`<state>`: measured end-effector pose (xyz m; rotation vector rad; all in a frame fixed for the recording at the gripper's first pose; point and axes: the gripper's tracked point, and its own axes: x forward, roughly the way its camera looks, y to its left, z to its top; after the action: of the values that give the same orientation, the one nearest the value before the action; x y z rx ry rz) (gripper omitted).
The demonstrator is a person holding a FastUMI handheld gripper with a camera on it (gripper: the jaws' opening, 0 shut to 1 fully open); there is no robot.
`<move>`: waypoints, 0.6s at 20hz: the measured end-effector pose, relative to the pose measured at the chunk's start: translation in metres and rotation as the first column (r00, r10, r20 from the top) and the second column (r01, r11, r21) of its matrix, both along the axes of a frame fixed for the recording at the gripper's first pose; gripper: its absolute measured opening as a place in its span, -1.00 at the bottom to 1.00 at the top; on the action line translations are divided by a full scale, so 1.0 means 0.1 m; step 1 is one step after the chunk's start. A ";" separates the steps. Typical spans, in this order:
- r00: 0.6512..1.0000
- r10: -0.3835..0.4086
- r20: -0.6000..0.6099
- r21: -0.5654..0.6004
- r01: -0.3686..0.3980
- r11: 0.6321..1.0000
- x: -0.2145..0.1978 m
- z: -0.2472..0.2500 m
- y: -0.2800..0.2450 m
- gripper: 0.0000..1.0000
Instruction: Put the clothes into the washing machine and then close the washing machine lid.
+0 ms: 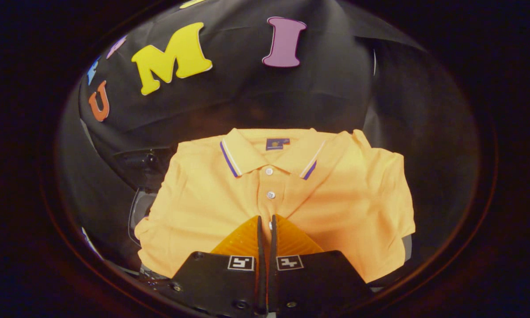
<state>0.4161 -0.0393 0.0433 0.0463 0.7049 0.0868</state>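
Item: orange polo shirt (335, 194), folded flat, collar pointing away from the gripper (266, 221), placket in line with the fingers. Fingers: drawn nearly together, a narrow gap between them, tips over the shirt's lower placket; whether they pinch fabric cannot be told.

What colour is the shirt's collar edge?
Purple and white stripes on the orange shirt's collar, in the gripper view.
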 end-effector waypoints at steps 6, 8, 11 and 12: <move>1.000 -0.022 0.021 0.008 0.022 1.000 -0.02 0.44 0.17 -0.90; 0.999 -0.007 0.036 0.026 0.006 1.000 -0.03 0.64 0.23 -0.90; 0.998 0.022 0.057 0.014 -0.023 1.000 -0.08 0.94 0.37 -0.89; 0.997 0.035 0.064 0.012 -0.036 0.999 -0.09 1.01 0.48 -0.89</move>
<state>0.4070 0.0086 0.1445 0.0431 0.6411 0.1263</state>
